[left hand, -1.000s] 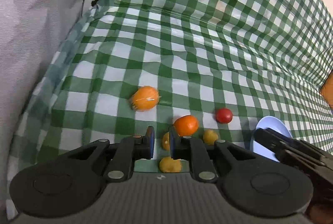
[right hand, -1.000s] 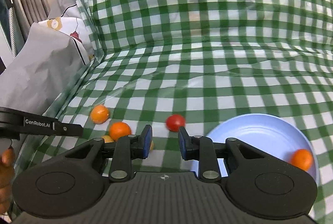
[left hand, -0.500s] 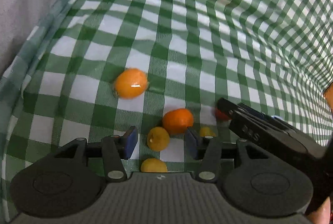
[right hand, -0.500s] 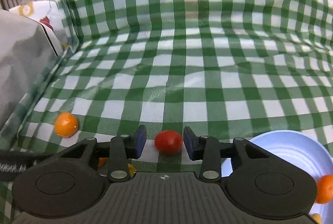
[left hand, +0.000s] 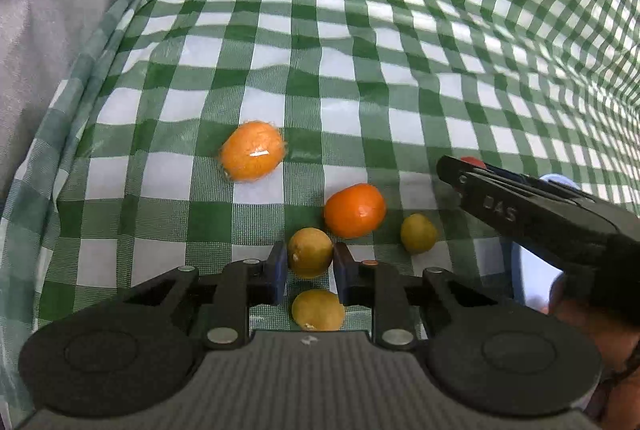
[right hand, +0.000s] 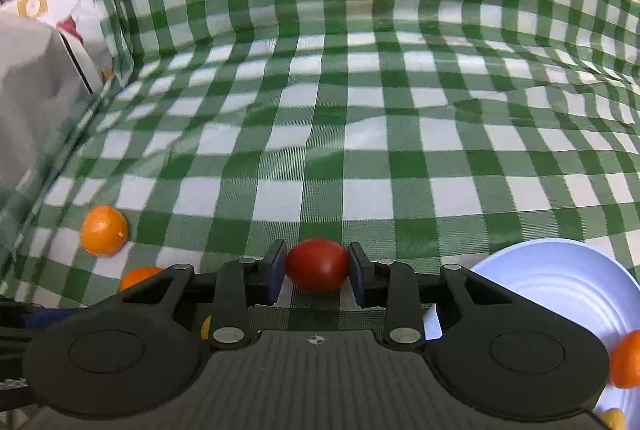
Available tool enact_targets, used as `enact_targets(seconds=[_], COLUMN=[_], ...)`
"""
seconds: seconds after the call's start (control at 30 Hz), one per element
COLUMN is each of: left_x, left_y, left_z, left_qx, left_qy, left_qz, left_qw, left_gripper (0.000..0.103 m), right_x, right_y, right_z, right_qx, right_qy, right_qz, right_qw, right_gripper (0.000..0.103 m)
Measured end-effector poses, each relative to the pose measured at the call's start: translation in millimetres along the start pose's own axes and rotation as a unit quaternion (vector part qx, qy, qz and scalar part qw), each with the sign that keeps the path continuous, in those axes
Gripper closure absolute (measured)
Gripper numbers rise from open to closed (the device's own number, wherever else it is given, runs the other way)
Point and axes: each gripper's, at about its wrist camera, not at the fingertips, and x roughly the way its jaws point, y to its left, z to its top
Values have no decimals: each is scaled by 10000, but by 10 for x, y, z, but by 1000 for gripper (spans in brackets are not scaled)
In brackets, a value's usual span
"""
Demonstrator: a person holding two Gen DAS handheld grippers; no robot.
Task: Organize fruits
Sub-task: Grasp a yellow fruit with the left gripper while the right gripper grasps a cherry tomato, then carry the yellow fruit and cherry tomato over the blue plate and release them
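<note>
Between the blue pads of the left gripper (left hand: 310, 266) sits a small yellow fruit (left hand: 310, 257); its jaws have just been closing and both pads now press its sides, the fruit low on the green-checked cloth (left hand: 360, 78). Nearer the camera, under the same gripper, a second yellow fruit (left hand: 318, 309) lies loose. Just beyond and right of the gripped one rests a deep orange fruit (left hand: 355, 210), touching or almost touching it, and right of that a third yellow one (left hand: 419, 233) lies alone. Farther and to the left, a paler orange fruit (left hand: 252, 151) in clear wrap lies apart from the cluster.

Over on the right, the right gripper (right hand: 317, 268) has also just been closing and is clamped on a red tomato-like fruit (right hand: 317, 265), pads against both sides. Beside it on the near right is a pale blue plate (right hand: 560, 282), holding an orange fruit (right hand: 626, 360) at its right edge and a bit of something yellow at the bottom corner. Far left in the right wrist view the wrapped orange fruit shows again, with another partly hidden behind the gripper body. Grey fabric (left hand: 52, 10) rises along the left edge of the cloth.
</note>
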Motion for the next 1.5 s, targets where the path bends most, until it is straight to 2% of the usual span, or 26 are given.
enact_targets(seconds=[0.03, 0.2, 0.47, 0.6, 0.77, 0.9, 1.0, 1.3, 1.5], left_x=[-30, -174, -425, -535, -601, -659, -649, -734, -722], left_y=[10, 42, -110, -253, -390, -457, -535, -367, -451], left_z=[-2, -39, -103, -165, -233, -263, -247, -226, -237], left_qx=[-23, -64, 452, 708, 839, 869, 878, 530, 595], left_qy=[-47, -233, -808, -1055, -1118, -1165, -1234, -1301, -1313], left_qz=[9, 101, 376, 361, 299, 230, 183, 179, 197], left_qw=[10000, 9997, 9950, 9912, 9897, 9891, 9883, 9899, 9894], left_gripper=[77, 77, 77, 76, 76, 76, 76, 76, 76], right_x=[-54, -379, -1067, -1387, -1394, -1360, -1352, -1400, -1409], right_y=[-15, -2, -160, -343, -561, -638, -703, -865, -949], right_z=[-2, -29, 22, -144, -367, -382, -392, -354, -326], right_qx=[19, -57, 96, 306, 534, 279, 301, 295, 314], right_qy=[-195, -524, -787, -924, -693, -721, -698, -749, -770], right_qz=[249, 450, 463, 445, 129, -125, -147, -199, -215], right_qw=[9995, 9976, 9958, 9943, 9961, 9969, 9970, 9966, 9963], right_gripper=[69, 69, 69, 69, 69, 69, 69, 69, 69])
